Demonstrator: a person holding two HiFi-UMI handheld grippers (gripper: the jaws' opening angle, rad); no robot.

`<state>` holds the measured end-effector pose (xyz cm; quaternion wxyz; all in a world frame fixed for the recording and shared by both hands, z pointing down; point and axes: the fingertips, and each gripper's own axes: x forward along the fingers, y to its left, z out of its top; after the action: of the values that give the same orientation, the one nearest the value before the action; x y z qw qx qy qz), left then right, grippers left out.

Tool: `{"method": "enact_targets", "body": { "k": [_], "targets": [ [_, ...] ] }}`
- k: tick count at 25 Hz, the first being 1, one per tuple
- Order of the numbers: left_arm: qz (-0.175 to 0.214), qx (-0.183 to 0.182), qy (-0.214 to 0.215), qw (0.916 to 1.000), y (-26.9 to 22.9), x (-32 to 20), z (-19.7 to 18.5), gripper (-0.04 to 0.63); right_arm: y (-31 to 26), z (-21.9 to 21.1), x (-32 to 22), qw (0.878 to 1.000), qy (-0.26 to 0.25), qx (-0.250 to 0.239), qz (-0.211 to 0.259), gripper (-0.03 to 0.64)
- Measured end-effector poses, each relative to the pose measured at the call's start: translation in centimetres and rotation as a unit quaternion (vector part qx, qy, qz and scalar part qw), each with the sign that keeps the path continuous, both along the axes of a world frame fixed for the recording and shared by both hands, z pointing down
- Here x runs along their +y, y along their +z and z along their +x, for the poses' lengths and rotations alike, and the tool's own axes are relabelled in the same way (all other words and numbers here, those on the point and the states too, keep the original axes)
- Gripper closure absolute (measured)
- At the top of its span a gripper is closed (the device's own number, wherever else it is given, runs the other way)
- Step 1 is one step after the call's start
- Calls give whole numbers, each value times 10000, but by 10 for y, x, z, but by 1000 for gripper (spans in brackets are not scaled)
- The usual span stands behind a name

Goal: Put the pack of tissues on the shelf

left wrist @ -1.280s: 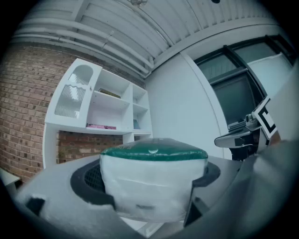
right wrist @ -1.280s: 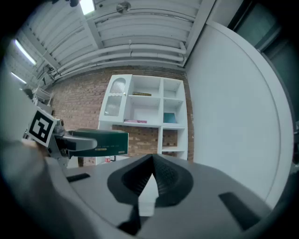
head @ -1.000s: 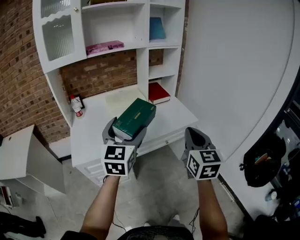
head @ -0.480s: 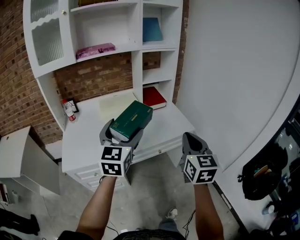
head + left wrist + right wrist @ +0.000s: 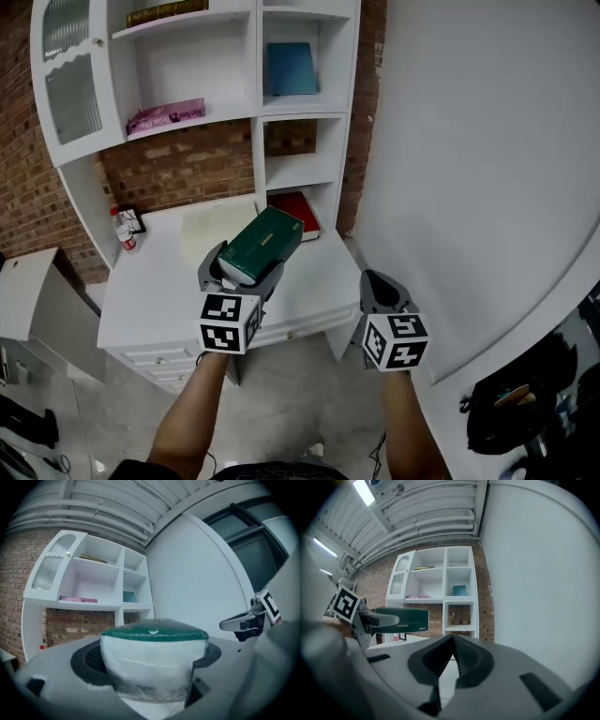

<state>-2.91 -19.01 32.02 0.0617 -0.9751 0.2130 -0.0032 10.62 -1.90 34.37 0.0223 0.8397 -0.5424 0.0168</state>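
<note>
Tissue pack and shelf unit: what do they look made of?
Tissue pack: soft plastic film wrap, green top, white sides. The film creases and shines slightly in the left gripper view.
Shelf unit: probably painted wood or board, with a smooth matte white finish and crisp flat panels. The core material cannot be told.

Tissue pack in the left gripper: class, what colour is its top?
Dark green; the pack shows best in the head view.

Our left gripper [image 5: 246, 265] and right gripper [image 5: 375, 281] are grey plastic, each carrying a white cube [image 5: 228, 322] of black square markers.
</note>
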Motion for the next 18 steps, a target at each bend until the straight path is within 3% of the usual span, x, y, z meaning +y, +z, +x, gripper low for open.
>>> {"method": "enact_targets", "body": {
  "k": [7, 18],
  "targets": [
    [27, -143, -315, 9994, -1, 4, 36, 121, 3, 45, -1, 9995, -277, -141, 50, 612],
    [142, -129, -469, 9987, -8, 4, 65, 121, -6, 74, -9, 9984, -524, -100, 171, 612]
  ]
}}
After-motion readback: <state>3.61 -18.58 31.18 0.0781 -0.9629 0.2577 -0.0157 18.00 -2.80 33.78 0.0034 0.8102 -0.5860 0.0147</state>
